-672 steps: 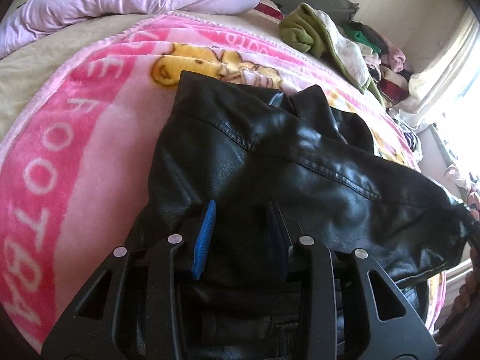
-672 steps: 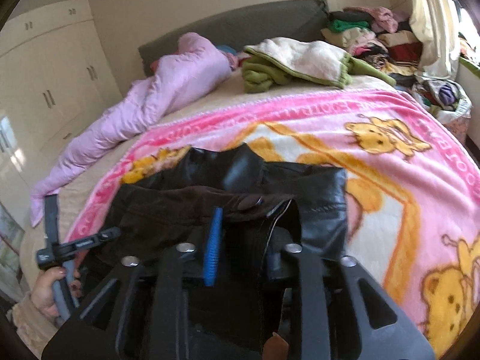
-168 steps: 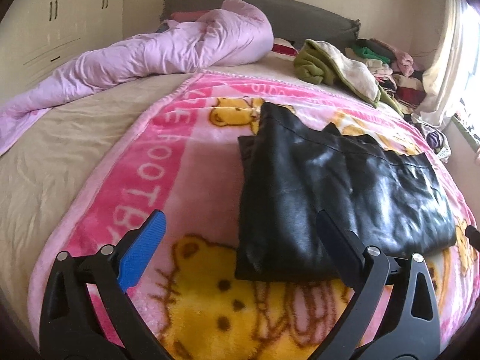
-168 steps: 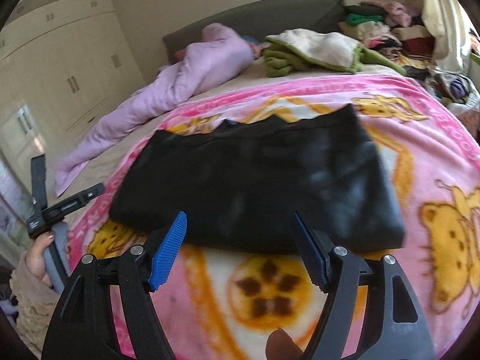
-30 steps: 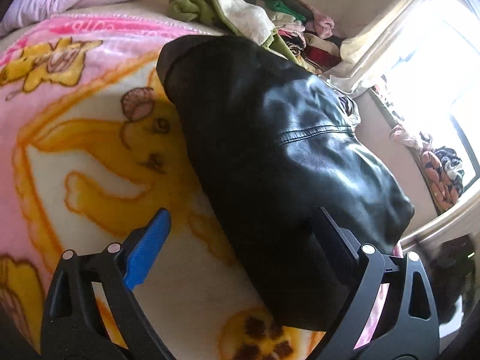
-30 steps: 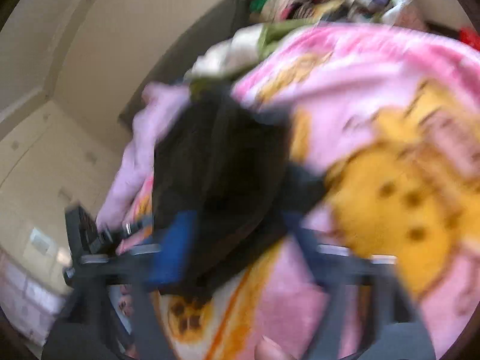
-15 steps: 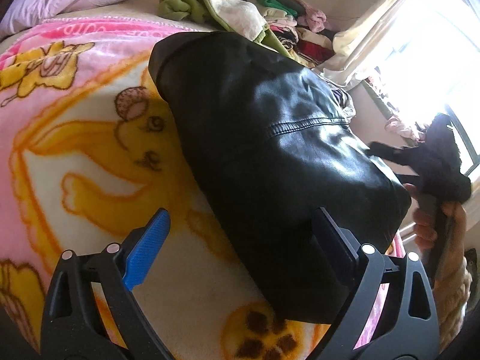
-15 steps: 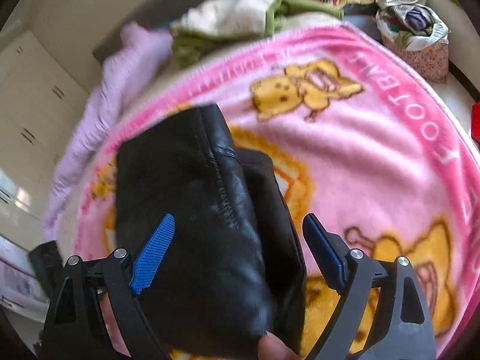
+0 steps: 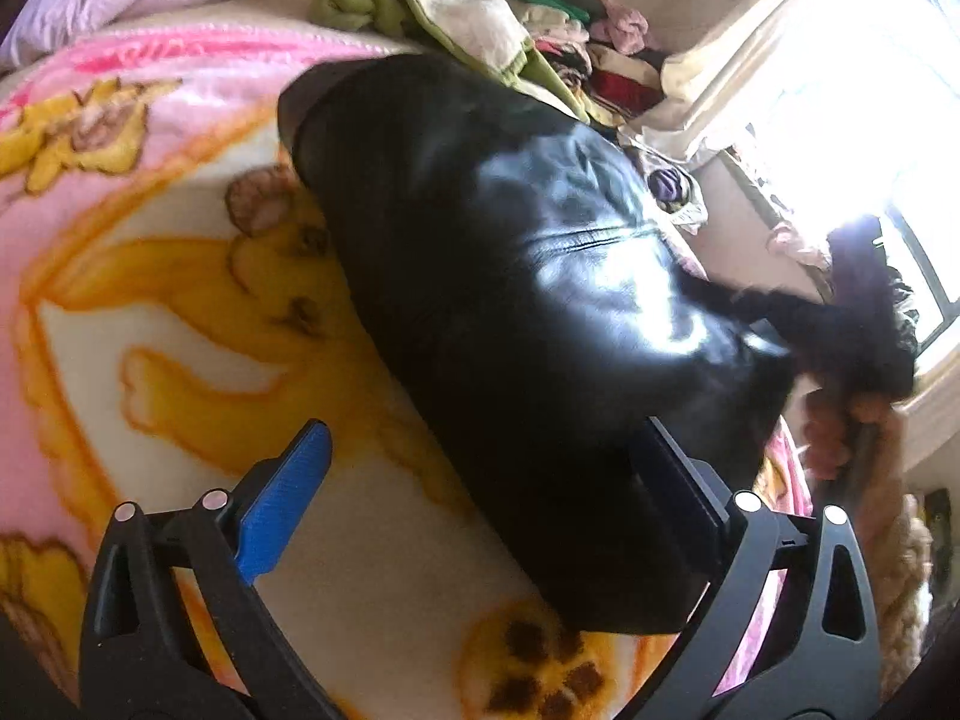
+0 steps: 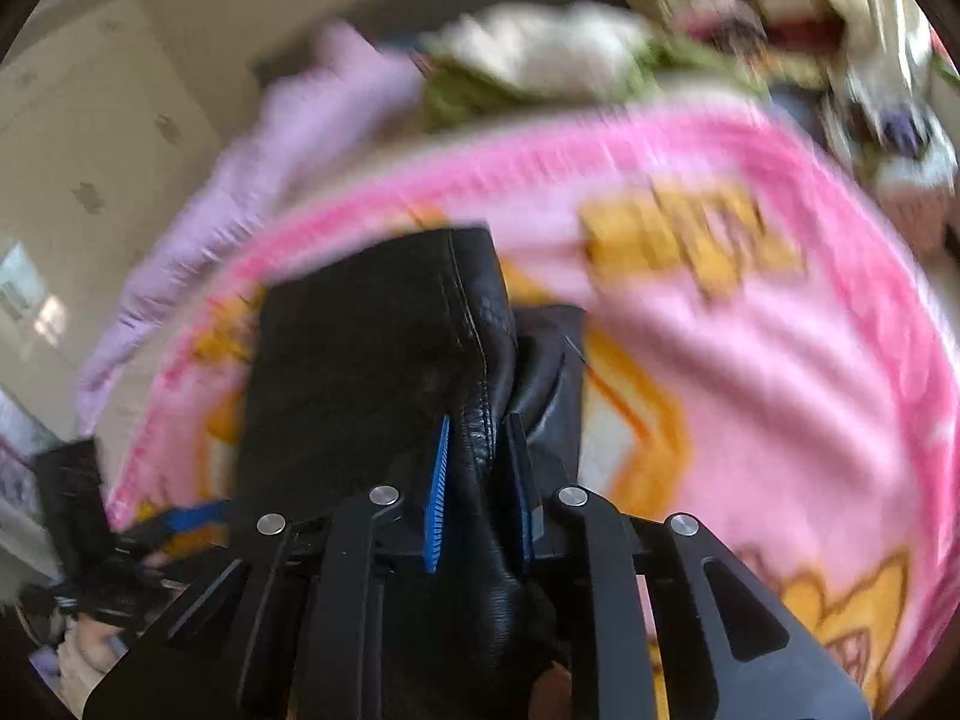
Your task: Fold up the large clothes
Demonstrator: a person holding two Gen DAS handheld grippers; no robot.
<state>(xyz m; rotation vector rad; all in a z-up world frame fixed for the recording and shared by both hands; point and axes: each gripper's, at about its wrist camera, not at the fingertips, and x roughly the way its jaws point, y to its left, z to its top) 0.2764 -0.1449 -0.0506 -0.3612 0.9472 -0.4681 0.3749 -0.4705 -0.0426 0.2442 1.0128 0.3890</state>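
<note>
Holding your left gripper point(image 9: 480, 480) with its 2 fingers spread wide apart, you have nothing between them but blanket. At the lower left of the left wrist view sits the blue pad point(image 9: 282, 510), over the pink and yellow cartoon blanket point(image 9: 180, 312). From center to right lies the folded black leather jacket point(image 9: 528, 300), running from the upper middle down to the lower right, where its near edge reaches the inner face of the dark right finger point(image 9: 678, 492). Whether it touches there cannot be told. At the far right your right gripper point(image 9: 864, 330) shows as a dark blur at the jacket's edge.

In the blurred right wrist view, your left gripper point(image 10: 180, 519) appears at the lower left. At center, your right gripper point(image 10: 477, 480) has its 2 pads drawn close, clamped on a raised ridge of the jacket point(image 10: 372, 348), which lies ahead on the blanket point(image 10: 780, 360).
</note>
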